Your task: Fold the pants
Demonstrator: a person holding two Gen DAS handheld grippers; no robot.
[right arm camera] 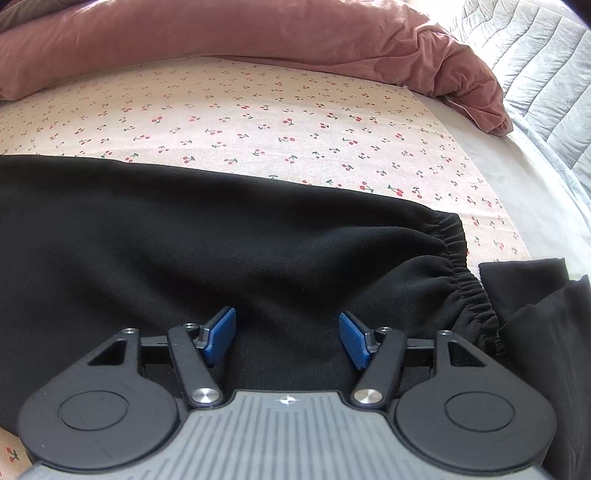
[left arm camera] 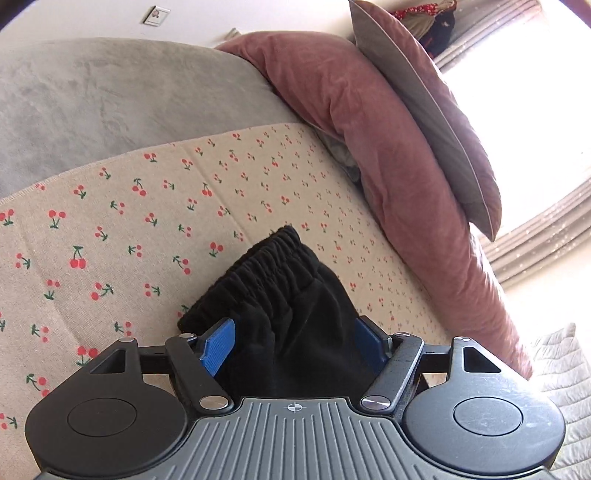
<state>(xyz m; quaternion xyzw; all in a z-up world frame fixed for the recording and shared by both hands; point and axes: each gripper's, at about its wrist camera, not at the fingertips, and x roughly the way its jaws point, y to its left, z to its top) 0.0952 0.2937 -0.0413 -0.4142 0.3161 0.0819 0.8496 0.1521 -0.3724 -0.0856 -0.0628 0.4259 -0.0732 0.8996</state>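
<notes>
Black pants lie on a cherry-print sheet. In the left wrist view their elastic waistband end point(left arm camera: 258, 266) is bunched up between the blue pads of my left gripper point(left arm camera: 295, 341); the jaws stand wide apart around the cloth, not clamped. In the right wrist view the pants point(right arm camera: 221, 236) spread flat across the sheet, with an elastic cuff point(right arm camera: 458, 258) at the right. My right gripper point(right arm camera: 288, 338) is open, low over the black cloth, pads apart.
A pink duvet point(left arm camera: 369, 122) and a grey-backed pillow point(left arm camera: 424, 96) lie along the sheet's far side; the duvet also shows in the right wrist view point(right arm camera: 258, 33). Another black cloth point(right arm camera: 539, 314) lies right of the cuff. A grey quilted cover point(right arm camera: 535, 55) is beyond.
</notes>
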